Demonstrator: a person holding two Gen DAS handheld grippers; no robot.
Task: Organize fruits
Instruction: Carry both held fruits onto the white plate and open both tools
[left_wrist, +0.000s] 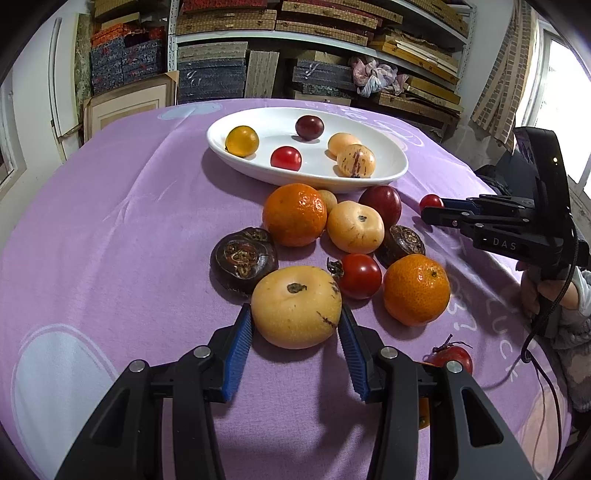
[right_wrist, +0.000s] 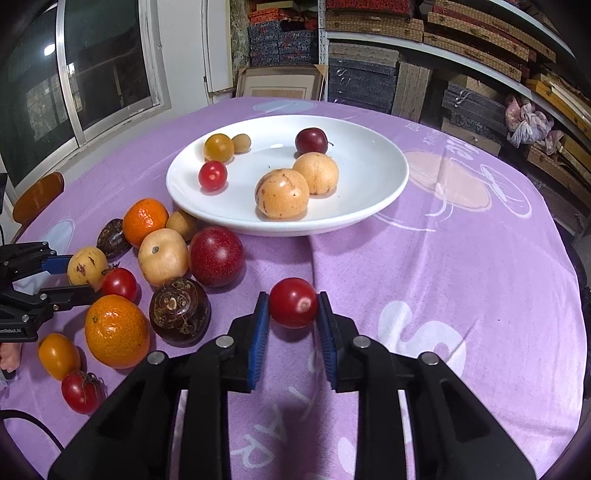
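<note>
A white oval plate (left_wrist: 391, 173) (right_wrist: 376, 173) holds several small fruits on the purple cloth. In front of it lies a loose pile of oranges, yellow melons, tomatoes and dark fruits. My left gripper (left_wrist: 295, 314) has its blue pads against both sides of a large yellow melon (left_wrist: 295, 306) that rests on the cloth; it shows in the right wrist view too (right_wrist: 86, 267). My right gripper (right_wrist: 291, 306) has its pads against a red cherry tomato (right_wrist: 293, 302) on the cloth; it also shows in the left wrist view (left_wrist: 430, 201).
Two oranges (left_wrist: 294, 214) (left_wrist: 415, 290), dark wrinkled fruits (left_wrist: 242, 260), a red passion fruit (right_wrist: 216, 256) and stemmed tomatoes (left_wrist: 360, 275) crowd the cloth between the grippers. Shelves of boxes (left_wrist: 295, 44) stand behind the table. A cable (left_wrist: 535, 354) trails at right.
</note>
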